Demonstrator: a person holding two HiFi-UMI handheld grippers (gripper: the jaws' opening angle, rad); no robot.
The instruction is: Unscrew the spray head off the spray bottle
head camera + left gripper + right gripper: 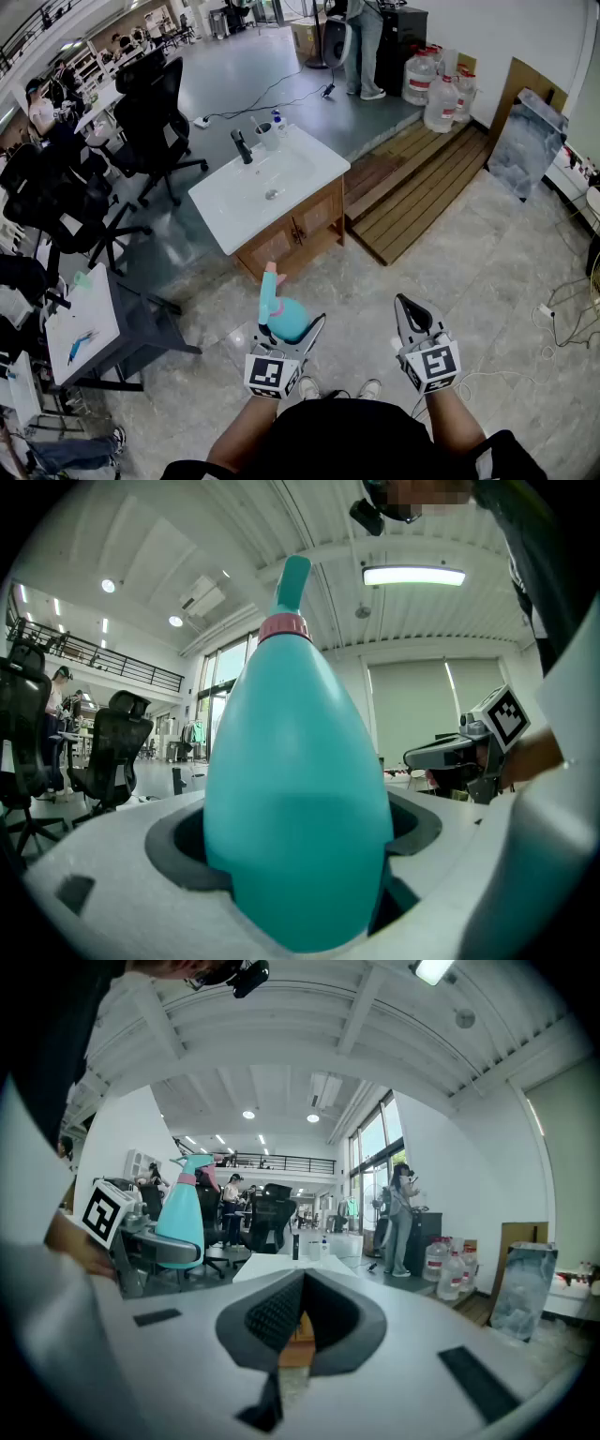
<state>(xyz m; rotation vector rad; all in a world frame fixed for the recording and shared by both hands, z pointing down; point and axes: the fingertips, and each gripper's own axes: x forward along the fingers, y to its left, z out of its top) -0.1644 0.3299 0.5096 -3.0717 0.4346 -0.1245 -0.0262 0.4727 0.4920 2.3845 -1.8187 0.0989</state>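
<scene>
Here's the spray bottle (286,319), sitting between the jaws of the left gripper (292,330), with the spray head (270,281) on top. The right gripper (406,306) is off to its right, well apart. Straight ahead on the floor stands the sink cabinet (281,239). On its surface the faucet (242,147) sits at the far edge, with a cup (263,137) and a small bottle (278,122) just beside it at the far corner. A wooden platform (422,187) lies to the cabinet's right, with water jugs (439,94) beyond it by the wall. Office chairs (150,103) stand to the left, and a small table (89,323) at near left.

No legible text, label, brand or number. Only square coded markers: left cube (265,374), right cube (432,366).
</scene>
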